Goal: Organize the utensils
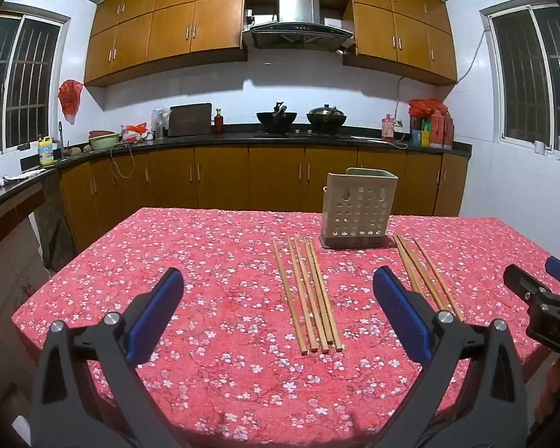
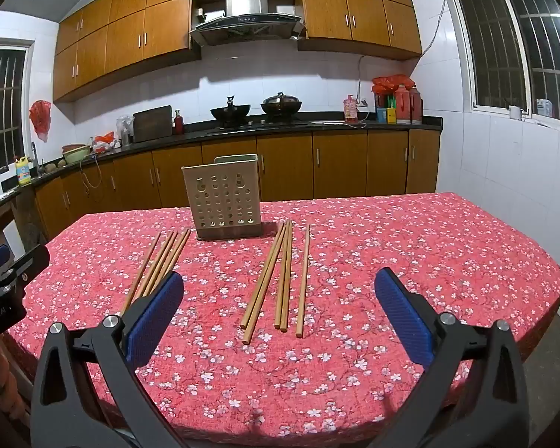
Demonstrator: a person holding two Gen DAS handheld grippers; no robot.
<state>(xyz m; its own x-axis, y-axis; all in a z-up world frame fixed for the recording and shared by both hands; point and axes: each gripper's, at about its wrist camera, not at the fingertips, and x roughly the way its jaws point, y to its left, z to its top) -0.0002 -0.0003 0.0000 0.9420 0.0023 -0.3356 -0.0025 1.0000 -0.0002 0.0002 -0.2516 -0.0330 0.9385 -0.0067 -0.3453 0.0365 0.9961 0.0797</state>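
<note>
I am holding both tongs wide open and empty: left tongs (image 1: 278,308) framing the left chopstick bundle (image 1: 308,293) at frame centre, right tongs (image 2: 280,308) framing the right chopstick bundle (image 2: 278,280). Both are lying on the table (image 1: 205,261), sorted for pickup. Perforated holder (image 2: 226,199) is standing upright mid-frame; contents not showing

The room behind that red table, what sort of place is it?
A home kitchen, most likely. A range hood hangs between wooden cabinets, two woks sit on the stove below, and a sink tap stands by the window. The table holds chopsticks and a holder.
</note>
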